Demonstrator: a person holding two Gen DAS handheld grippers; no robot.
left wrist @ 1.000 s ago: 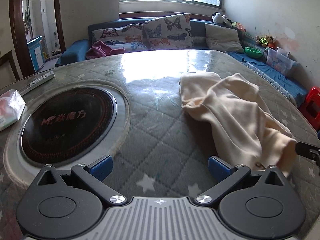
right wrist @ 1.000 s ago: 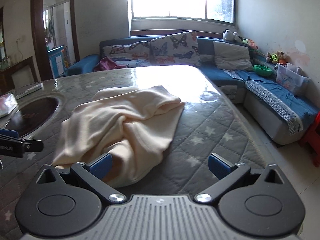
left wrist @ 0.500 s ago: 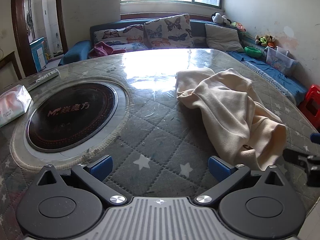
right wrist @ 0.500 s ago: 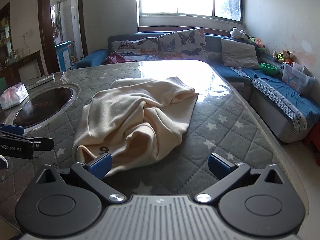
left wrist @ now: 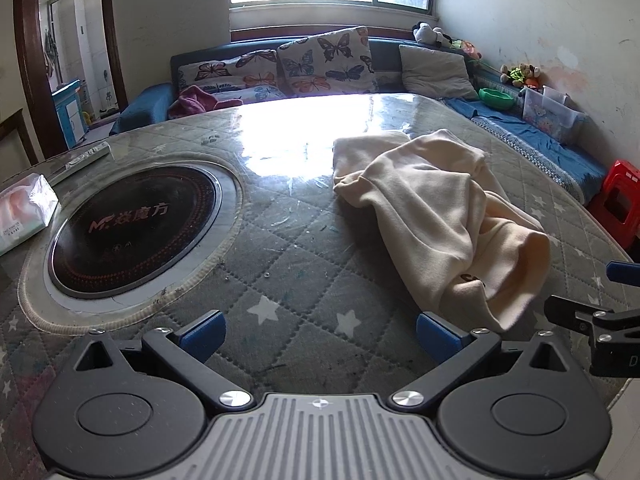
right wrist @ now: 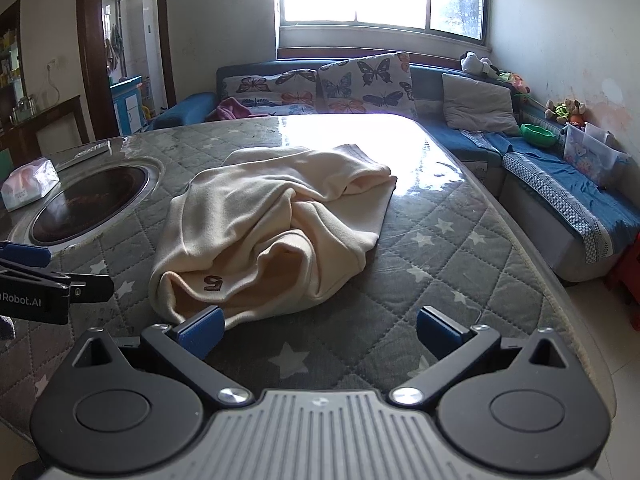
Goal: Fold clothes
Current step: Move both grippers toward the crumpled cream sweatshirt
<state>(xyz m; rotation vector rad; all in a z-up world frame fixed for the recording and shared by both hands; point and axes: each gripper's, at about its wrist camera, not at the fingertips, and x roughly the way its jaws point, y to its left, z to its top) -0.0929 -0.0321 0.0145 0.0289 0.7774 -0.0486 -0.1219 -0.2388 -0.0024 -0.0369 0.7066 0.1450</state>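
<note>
Garment: cream sweatshirt (right wrist: 272,236) lying crumpled on quilted star-print table cover (right wrist: 440,248), right of the inset round cooktop (left wrist: 132,224)
Left gripper (left wrist: 318,334): spread wide, empty, near the sweatshirt's near edge
Right gripper (right wrist: 318,332): spread wide, empty, left pad just beside the hem
Tissue pack (left wrist: 24,212): left of the cooktop

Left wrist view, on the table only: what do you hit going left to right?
Tissue pack → round black cooktop → cream garment → right gripper poking in at the right edge.
</note>
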